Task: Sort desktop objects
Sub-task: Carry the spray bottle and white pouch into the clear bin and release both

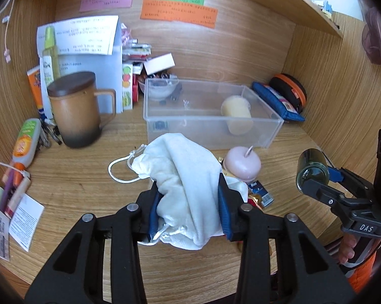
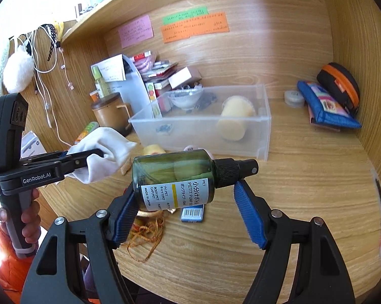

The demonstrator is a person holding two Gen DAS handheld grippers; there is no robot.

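My left gripper (image 1: 189, 202) is shut on a white drawstring pouch (image 1: 182, 174) and holds it above the wooden desk; it also shows in the right wrist view (image 2: 99, 152). My right gripper (image 2: 185, 202) is shut on a dark green spray bottle (image 2: 175, 179), held lengthwise, base against the left pad, pump end by the right pad. The bottle also shows in the left wrist view (image 1: 312, 169). A clear plastic bin (image 1: 266, 136) stands behind, holding a cream jar (image 1: 237, 115) and a small glass bowl (image 1: 158, 88).
A brown lidded mug (image 1: 75, 109), papers and tubes crowd the left. A pink candle (image 1: 243, 163) sits by the bin. A blue pouch (image 2: 327, 106) and an orange-black case (image 2: 339, 86) lie at right. Yellow string (image 2: 147, 233) and a barcoded packet (image 2: 191, 214) lie below the bottle.
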